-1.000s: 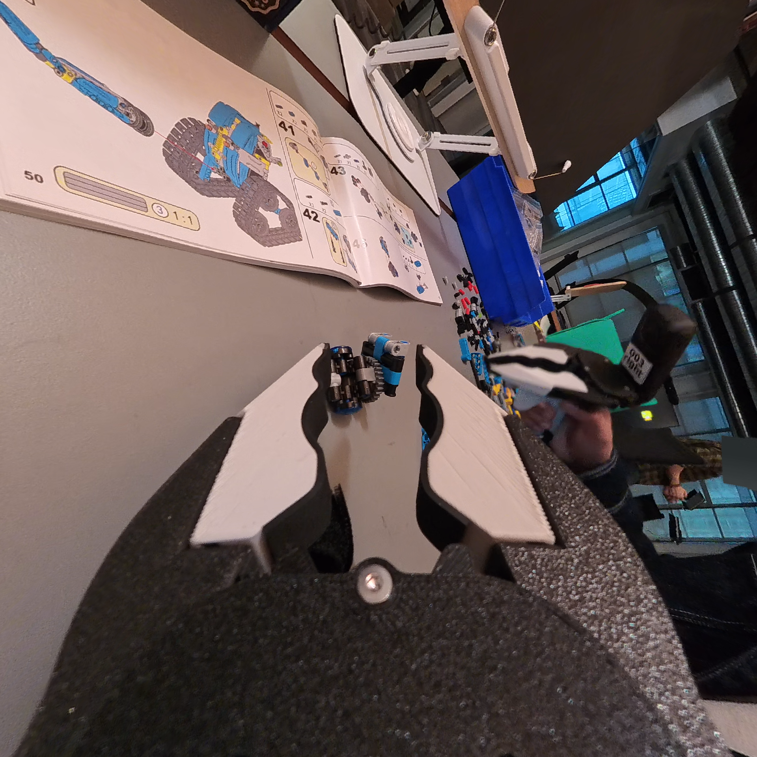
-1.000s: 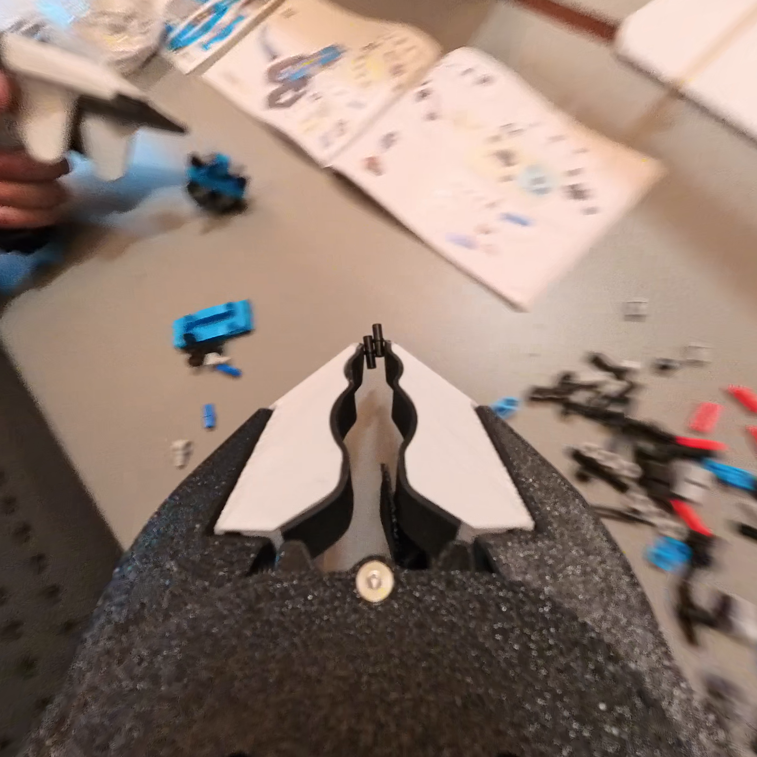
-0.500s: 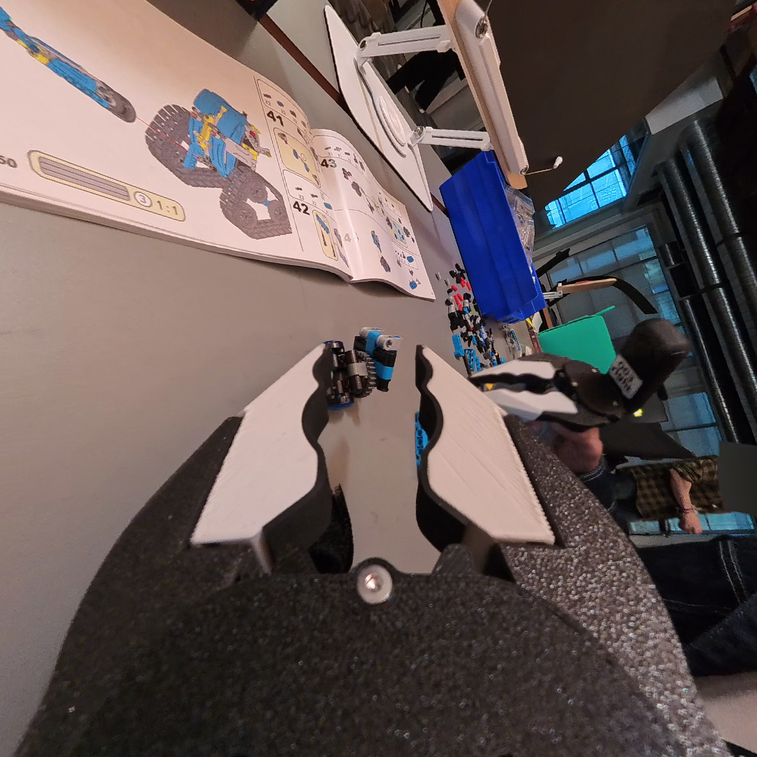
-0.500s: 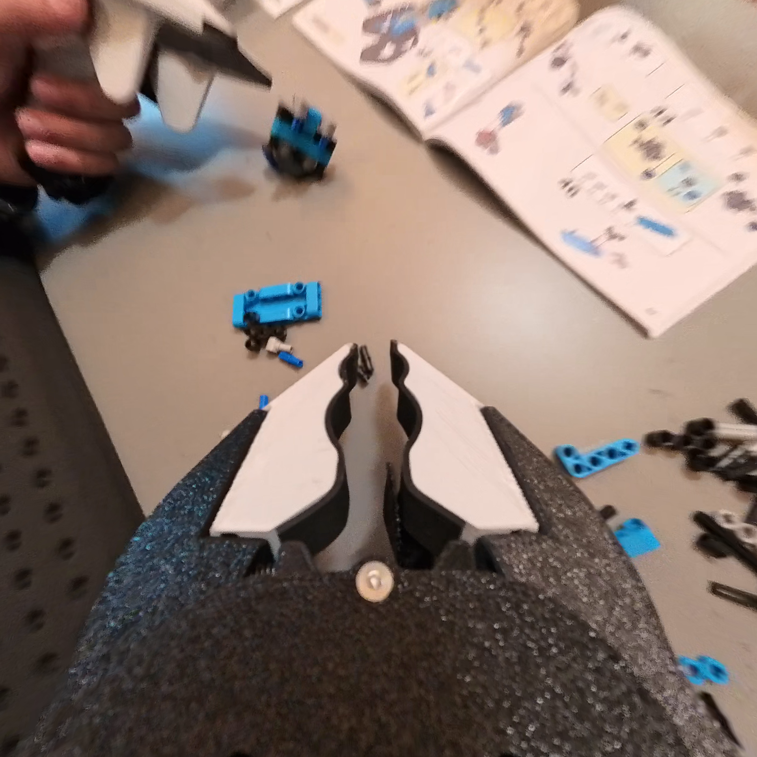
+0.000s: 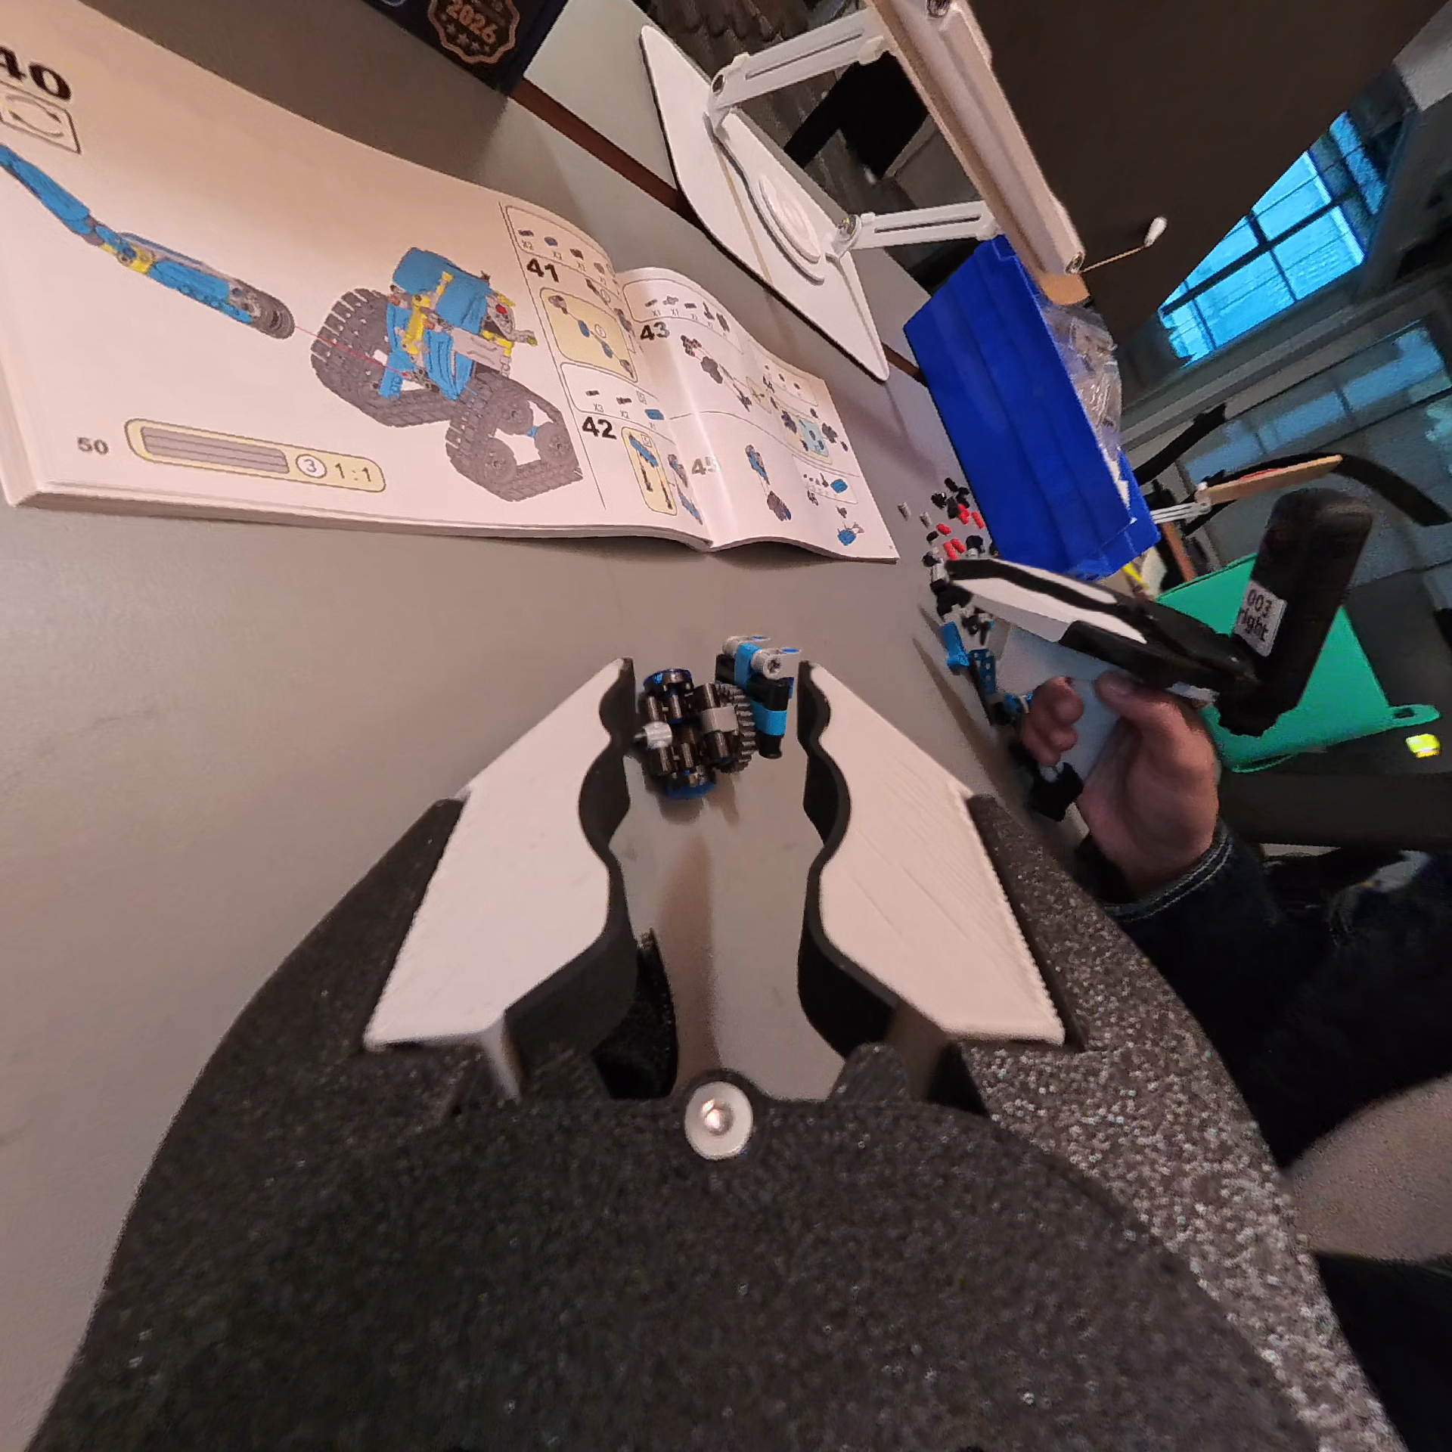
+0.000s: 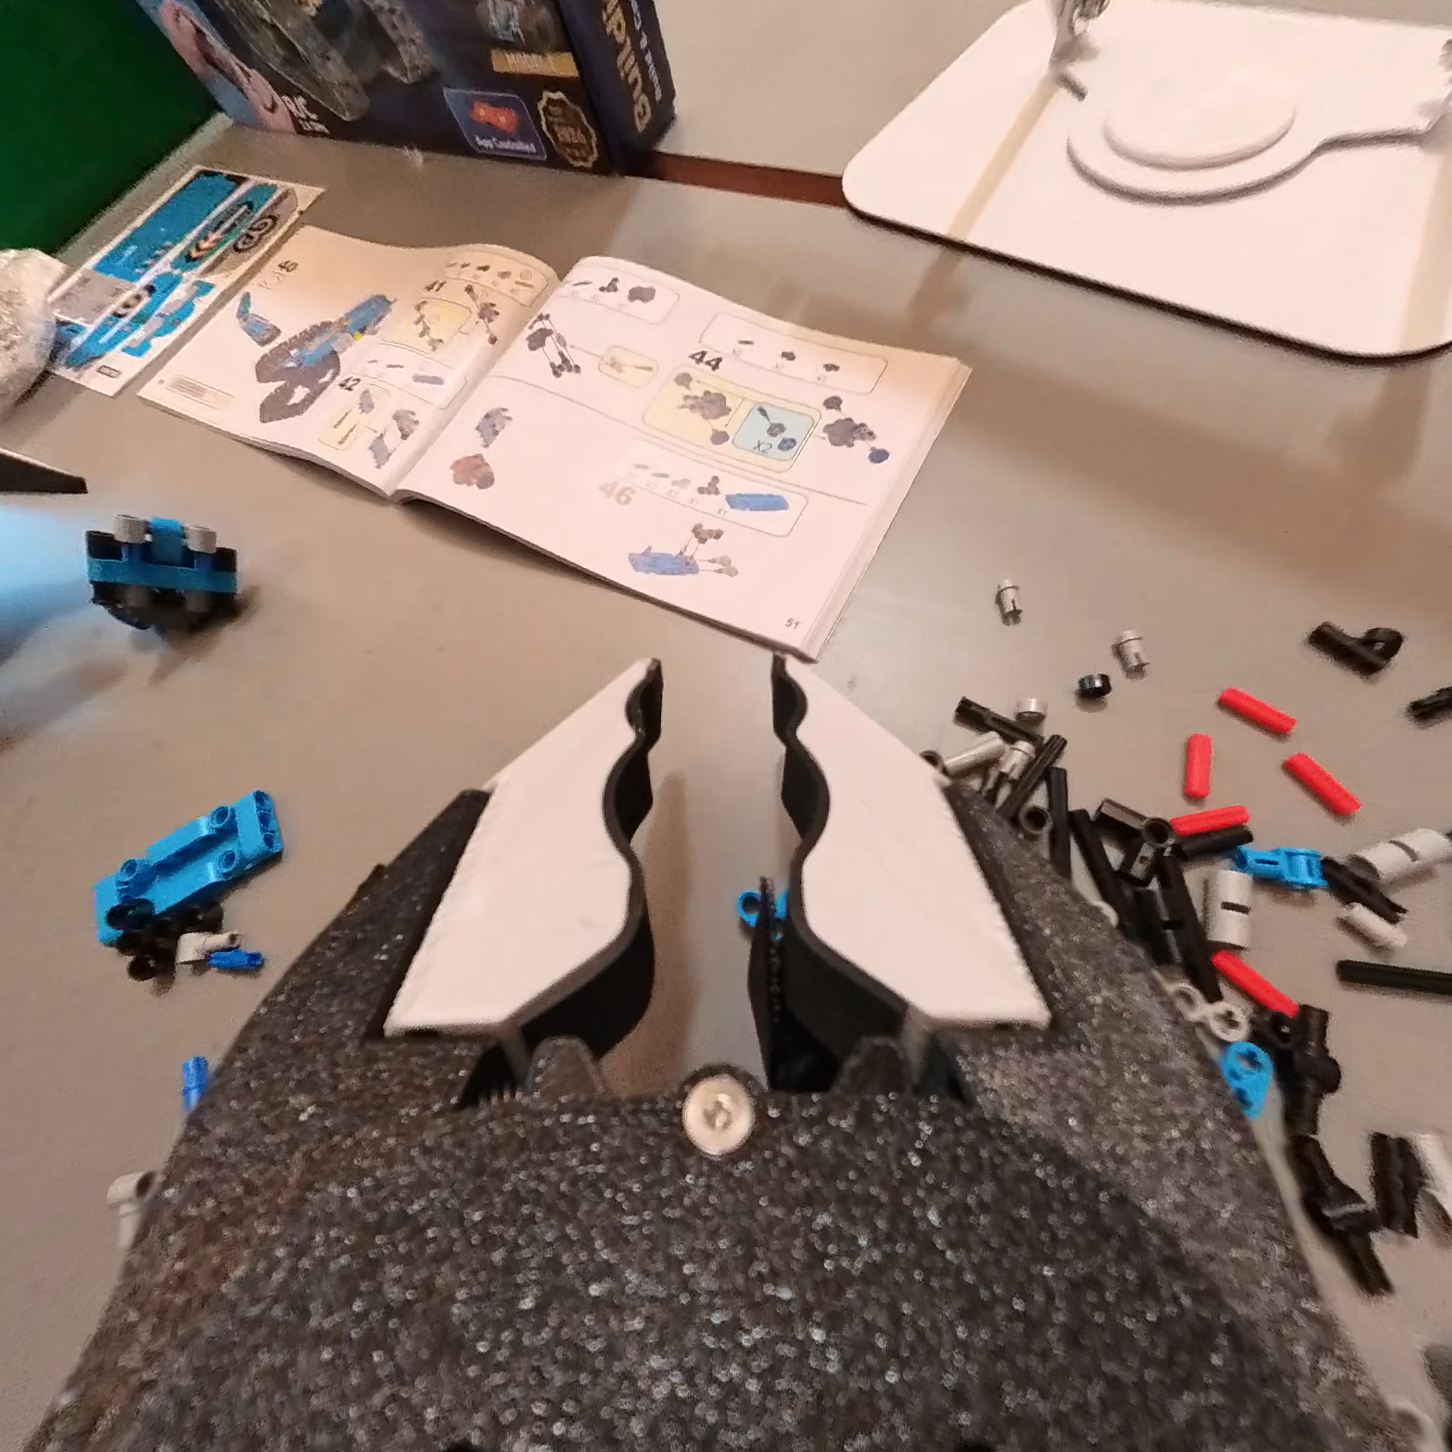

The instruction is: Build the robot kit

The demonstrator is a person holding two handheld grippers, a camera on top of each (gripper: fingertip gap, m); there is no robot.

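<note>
**A:** What changes on the grey surface (image 6: 1100, 487) beside the open booklet (image 6: 628, 408)?

**B:** The right tool (image 6: 715, 676). The small black pin seen pinched at its tips a second ago is gone. Its fingers now stand well apart, released and empty over bare surface, with the pile of loose parts (image 6: 1178, 864) just to its right. Where the pin lies cannot be told.

**A:** And the left tool (image 5: 711, 676)?

**B:** It stays spread wide, grasping nothing. The blue-and-black gear assembly (image 5: 707, 731) sits on the surface between its fingertips. One finger touches a wheel or is just beside it, and which cannot be told. The other stands clear.
</note>
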